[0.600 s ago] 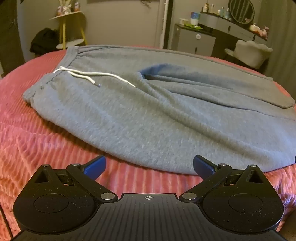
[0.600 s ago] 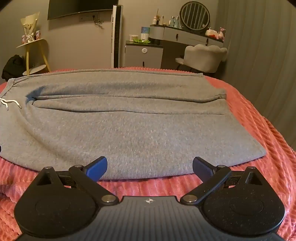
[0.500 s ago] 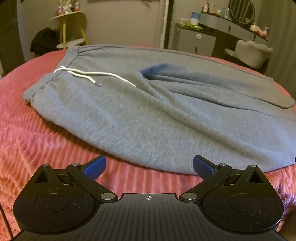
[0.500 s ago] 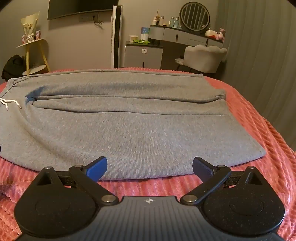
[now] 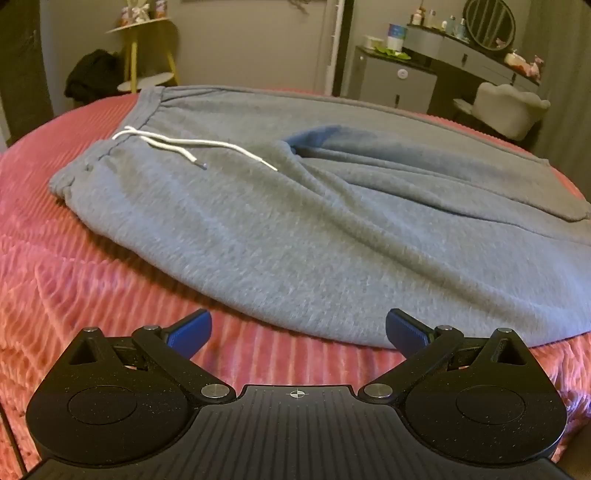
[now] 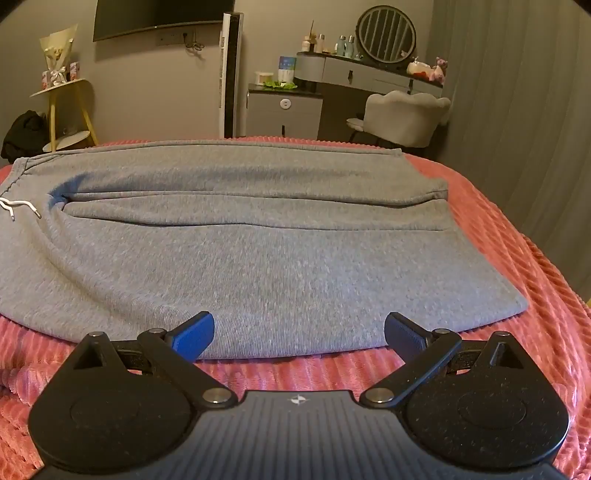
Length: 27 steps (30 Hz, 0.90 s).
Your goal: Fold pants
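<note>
Grey sweatpants (image 5: 295,229) lie flat on a pink ribbed bedspread (image 5: 74,280), waistband at the far left with a white drawstring (image 5: 173,142), legs running to the right. My left gripper (image 5: 298,328) is open and empty, just short of the near edge of the seat area. In the right wrist view the pants (image 6: 277,258) show both legs side by side, cuffs at the right. My right gripper (image 6: 299,330) is open and empty, its fingertips at the near edge of the near leg.
The bedspread (image 6: 517,266) drops off at the right. Beyond the bed stand a yellow side table (image 5: 147,55), a grey cabinet (image 6: 284,114), a vanity with a round mirror (image 6: 386,33) and a white chair (image 6: 402,114).
Both grippers have crept slightly toward the pants' near edge. The jaws stay open and the pants have not moved.
</note>
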Each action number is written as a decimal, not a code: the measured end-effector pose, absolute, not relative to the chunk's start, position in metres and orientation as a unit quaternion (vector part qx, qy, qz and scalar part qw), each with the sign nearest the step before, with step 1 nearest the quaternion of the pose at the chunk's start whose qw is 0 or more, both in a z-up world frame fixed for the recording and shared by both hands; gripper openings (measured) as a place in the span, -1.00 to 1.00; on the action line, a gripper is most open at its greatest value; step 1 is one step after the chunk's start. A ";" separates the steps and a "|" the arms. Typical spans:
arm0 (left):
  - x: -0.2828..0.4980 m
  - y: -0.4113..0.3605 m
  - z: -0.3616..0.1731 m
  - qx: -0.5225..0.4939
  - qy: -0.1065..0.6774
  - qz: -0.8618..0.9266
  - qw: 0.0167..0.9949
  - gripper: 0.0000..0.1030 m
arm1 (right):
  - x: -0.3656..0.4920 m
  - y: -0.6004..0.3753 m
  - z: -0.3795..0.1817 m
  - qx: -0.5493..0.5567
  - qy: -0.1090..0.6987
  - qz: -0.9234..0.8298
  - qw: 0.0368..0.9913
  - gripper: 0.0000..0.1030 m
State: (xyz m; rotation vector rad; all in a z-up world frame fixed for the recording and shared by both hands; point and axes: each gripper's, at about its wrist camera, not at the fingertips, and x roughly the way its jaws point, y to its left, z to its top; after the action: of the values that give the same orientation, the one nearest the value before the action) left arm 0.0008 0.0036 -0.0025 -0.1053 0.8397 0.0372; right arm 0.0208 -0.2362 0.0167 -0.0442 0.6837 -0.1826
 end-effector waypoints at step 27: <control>-0.003 0.007 -0.006 -0.059 0.408 0.025 0.911 1.00 | 0.021 -0.238 0.016 -0.008 0.333 -0.094 0.938 0.92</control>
State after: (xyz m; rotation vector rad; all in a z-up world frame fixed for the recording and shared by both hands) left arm -0.0027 0.0069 -0.0058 -0.1211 0.8405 0.0513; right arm 0.0209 -0.2380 0.0164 -0.0169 0.6807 -0.1911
